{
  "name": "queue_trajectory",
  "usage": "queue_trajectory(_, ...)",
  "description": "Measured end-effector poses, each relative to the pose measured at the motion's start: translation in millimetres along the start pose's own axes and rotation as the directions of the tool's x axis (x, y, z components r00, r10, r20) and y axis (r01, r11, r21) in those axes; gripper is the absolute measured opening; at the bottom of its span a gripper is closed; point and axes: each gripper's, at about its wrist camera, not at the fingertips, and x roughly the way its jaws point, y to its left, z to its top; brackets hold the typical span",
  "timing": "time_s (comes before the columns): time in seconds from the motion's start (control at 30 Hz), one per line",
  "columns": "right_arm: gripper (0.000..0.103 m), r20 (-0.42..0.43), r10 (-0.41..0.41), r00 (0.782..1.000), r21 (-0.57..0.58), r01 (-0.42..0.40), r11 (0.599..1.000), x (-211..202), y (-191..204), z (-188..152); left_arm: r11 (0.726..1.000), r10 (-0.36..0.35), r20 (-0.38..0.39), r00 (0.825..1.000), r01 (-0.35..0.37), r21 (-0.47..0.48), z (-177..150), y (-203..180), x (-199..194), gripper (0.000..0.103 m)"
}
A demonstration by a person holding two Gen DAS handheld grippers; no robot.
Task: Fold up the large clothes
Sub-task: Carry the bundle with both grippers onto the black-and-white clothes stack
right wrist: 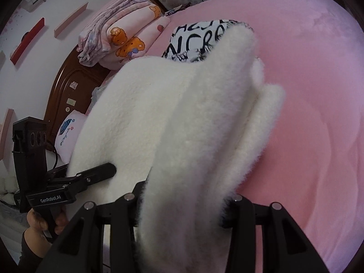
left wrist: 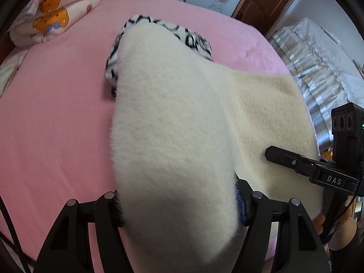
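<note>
We hold the left gripper (left wrist: 179, 207) and the right gripper (right wrist: 182, 211) side by side, angled downward, each clamped on the fleece (left wrist: 173, 122).

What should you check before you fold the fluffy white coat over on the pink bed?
1. Left gripper clamped on the fluffy white coat: ok, fabric fills its jaws.
2. Right gripper clamped on the coat: ok, fleece bunched between its fingers.
3. Coat stretched evenly between both grippers: cannot tell, it sags and bunches.
4. Free landing space on the pink bed: ok, bare sheet on both sides.
5. Far end with the black-and-white lettered lining lying flat: not ok, it looks rumpled.
6. Folded bear-print quilts out of the way: ok, up at the bed's far corner.
</note>
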Motion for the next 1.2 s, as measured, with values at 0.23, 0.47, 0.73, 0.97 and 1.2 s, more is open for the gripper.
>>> queue_trajectory(0.23, 0.042, 0.131, -0.009, 0.991, -0.037, 0.014, 0.999, 28.9, 3.9, 134.5, 0.997, 0.003, 0.113, 0.994, -0.012, 0.072, 147.2, 36.2, 19.9, 0.067)
queue_trajectory(0.47, 0.042, 0.203, 0.014, 0.979, -0.005, -0.014, 1.0, 86.8, -25.7, 225.9, 0.996, 0.015, 0.117, 0.993, -0.025, 0.082, 256.6, 80.3, 86.5, 0.068)
queue_trajectory(0.73, 0.048, 0.152, -0.068, 0.986, 0.034, 0.064, 0.997, 177.8, -94.8, 238.0, 0.999, -0.002, 0.115, 0.993, 0.007, -0.045, 265.0, 134.4, 191.3, 0.087)
queue_trajectory(0.97, 0.081, 0.185, -0.197, 0.963, -0.096, 0.218, 0.971, 152.1, -82.6, 230.8, 0.999, 0.035, 0.145, 0.989, -0.03, -0.033, 258.5, 140.2, 176.7, 0.096)
queue_trajectory(1.2, 0.078, 0.344, -0.267, 0.9, -0.156, 0.335, 0.929, 87.7, -39.9, 238.3, 0.994, 0.106, 0.288, 0.952, -0.106, -0.015, 249.8, 115.9, 115.6, 0.07)
